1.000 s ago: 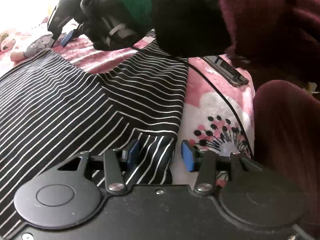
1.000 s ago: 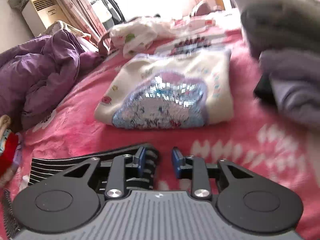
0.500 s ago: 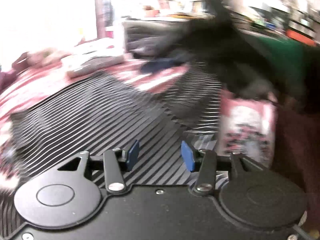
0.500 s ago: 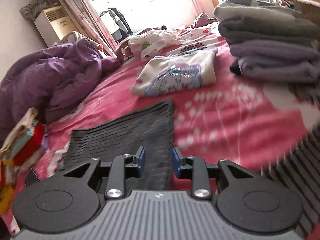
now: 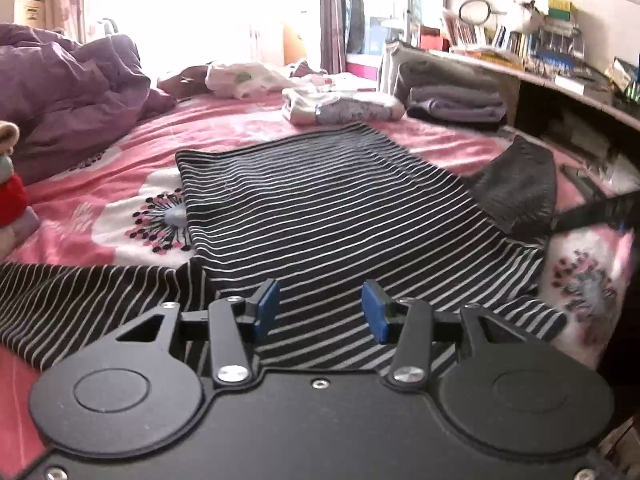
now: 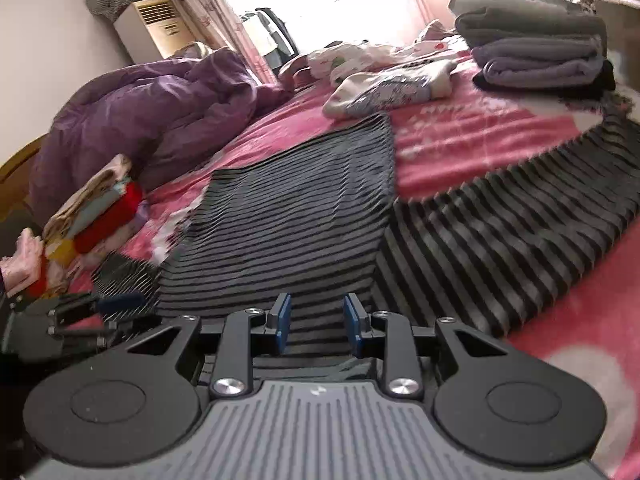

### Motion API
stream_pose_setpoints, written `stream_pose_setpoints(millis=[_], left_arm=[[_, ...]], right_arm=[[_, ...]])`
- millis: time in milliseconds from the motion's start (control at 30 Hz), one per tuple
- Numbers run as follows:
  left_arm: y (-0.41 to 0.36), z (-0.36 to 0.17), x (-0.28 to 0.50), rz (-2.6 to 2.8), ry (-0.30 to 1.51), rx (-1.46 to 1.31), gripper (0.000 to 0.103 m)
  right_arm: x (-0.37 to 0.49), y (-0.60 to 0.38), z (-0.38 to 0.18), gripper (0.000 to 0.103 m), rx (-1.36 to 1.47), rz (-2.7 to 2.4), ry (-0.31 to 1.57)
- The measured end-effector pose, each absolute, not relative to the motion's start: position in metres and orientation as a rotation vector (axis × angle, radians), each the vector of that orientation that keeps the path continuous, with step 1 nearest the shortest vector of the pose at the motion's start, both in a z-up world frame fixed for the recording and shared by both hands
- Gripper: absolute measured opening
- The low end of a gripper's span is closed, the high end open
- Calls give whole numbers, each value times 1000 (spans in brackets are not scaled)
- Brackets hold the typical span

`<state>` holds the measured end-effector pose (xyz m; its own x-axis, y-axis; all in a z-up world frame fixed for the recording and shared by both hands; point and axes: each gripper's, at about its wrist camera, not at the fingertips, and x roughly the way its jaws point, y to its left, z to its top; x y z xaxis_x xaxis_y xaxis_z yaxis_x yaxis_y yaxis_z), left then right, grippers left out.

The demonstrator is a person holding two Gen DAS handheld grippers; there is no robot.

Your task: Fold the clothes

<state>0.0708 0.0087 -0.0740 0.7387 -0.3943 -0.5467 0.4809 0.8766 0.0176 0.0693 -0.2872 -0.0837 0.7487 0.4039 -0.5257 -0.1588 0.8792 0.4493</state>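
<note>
One pink floral bedspread (image 5: 100, 152) fills both views, and a black top with thin white stripes (image 5: 320, 208) lies spread flat on it straight ahead of both claws, sleeves trailing out to either side. Beyond it sit a stack of folded grey clothes (image 6: 536, 52) and a folded pale sweater (image 5: 340, 108). The knit looks thin, light and limp, likely to sag and drag when lifted, so hems or sleeve edges seem the surest holds. Left claw (image 5: 320, 312) hovers gaping and empty over the near edge; right claw (image 6: 316, 322) likewise parted, gripping nothing.
</note>
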Motion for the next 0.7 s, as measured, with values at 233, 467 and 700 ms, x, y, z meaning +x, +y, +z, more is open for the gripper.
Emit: stream_pose_setpoints(millis=[233, 467, 700], left_arm=[[-22, -87, 33, -492, 609, 184, 44], [-43, -92, 26, -460, 593, 237, 47], [-88, -95, 19, -521, 515, 229, 46]], right_arm=[[32, -265, -95, 31, 362, 403, 654], [13, -240, -104, 30, 126, 404, 725], [-5, -306, -90, 31, 444, 306, 642]])
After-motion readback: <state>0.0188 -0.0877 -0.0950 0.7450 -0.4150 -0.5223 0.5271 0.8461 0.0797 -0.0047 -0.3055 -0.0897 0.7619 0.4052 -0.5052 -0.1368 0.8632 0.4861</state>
